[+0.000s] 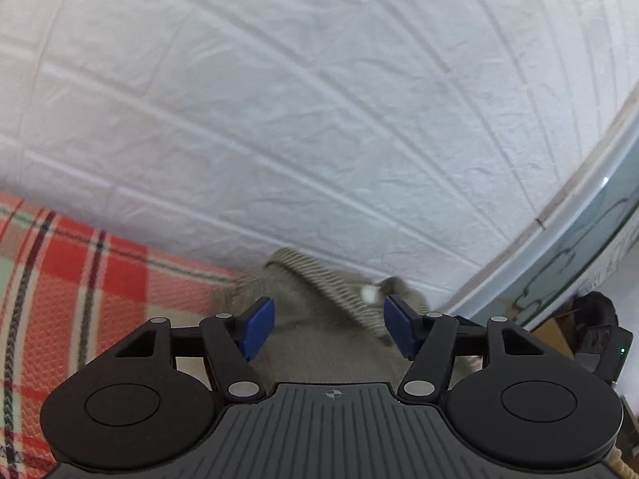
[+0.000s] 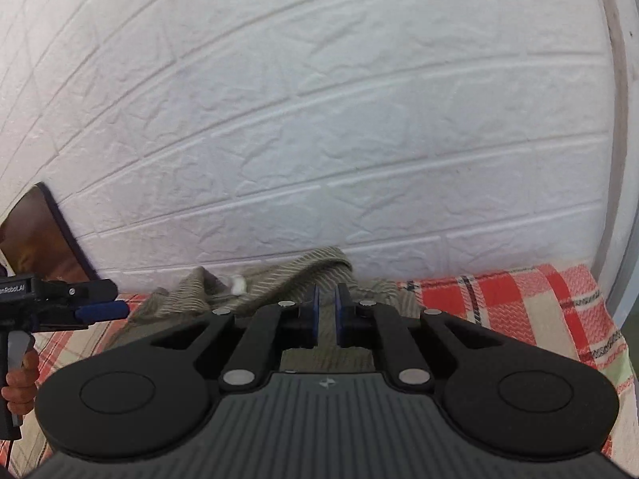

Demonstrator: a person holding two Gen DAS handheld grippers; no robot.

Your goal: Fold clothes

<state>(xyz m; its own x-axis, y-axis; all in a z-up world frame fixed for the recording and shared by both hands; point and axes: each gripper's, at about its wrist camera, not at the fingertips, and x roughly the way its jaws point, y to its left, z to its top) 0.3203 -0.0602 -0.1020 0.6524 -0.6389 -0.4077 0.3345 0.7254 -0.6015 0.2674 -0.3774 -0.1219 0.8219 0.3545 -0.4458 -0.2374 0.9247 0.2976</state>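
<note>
Olive knit garment bunched at the far edge of the plaid blanket, against the white wall. Right gripper nearly closed, seemingly pinching a fold of the knit, though blurred. Left gripper spread wide over the cloth, holding nothing. Risk: thin pinch slipping from loose knit; white tag or ribbed hem snagging; blanket dragged along, spoiling the fold.

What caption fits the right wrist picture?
Right gripper pinches the olive sweater on a plaid blanket.
</note>
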